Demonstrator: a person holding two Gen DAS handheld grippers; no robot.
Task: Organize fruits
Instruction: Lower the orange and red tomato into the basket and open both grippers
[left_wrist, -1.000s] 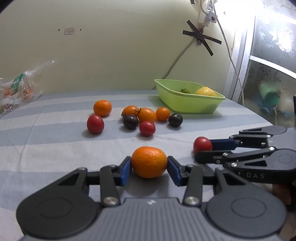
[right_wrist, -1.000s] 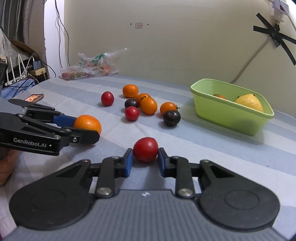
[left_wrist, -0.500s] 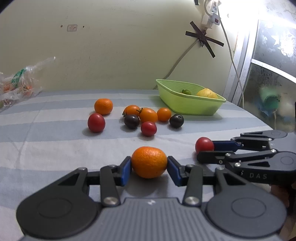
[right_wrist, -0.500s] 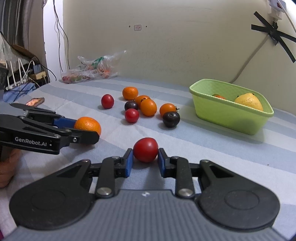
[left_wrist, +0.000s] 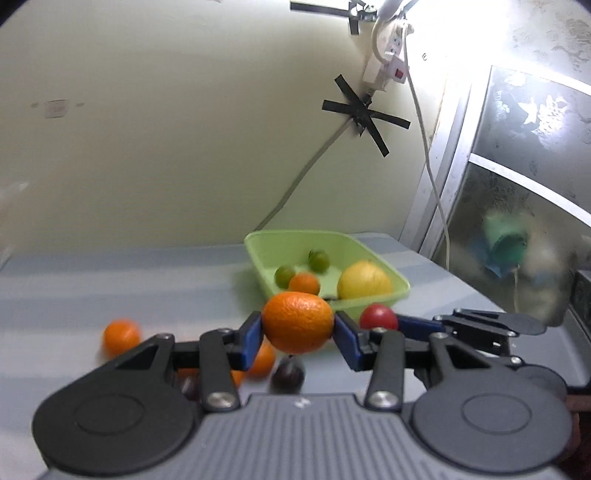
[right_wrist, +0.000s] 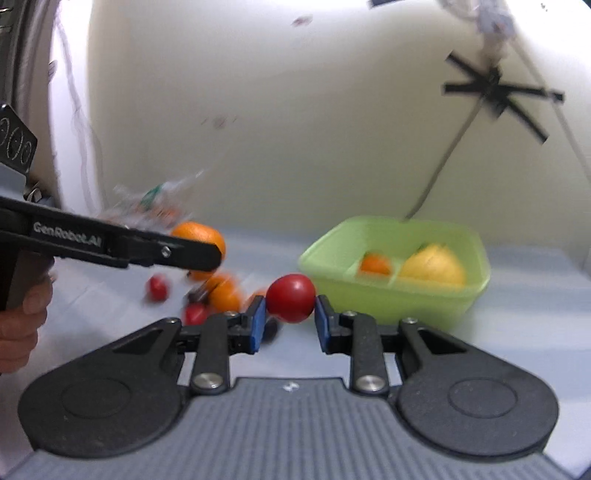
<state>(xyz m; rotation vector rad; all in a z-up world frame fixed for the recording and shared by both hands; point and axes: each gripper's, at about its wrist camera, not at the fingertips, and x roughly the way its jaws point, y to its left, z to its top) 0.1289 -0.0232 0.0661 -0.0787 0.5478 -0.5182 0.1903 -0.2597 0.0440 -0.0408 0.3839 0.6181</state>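
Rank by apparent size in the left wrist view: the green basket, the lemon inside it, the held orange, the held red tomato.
1. Green basket
2. Held orange, though it sits nearest the camera, so its lead over the lemon is unsure
3. Lemon
4. Red tomato, partly hidden

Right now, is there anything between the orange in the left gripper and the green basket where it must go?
Nothing visible blocks it. The orange, shut in the left gripper, is raised; the green basket lies just beyond, open-topped, with room inside beside the yellow fruit.
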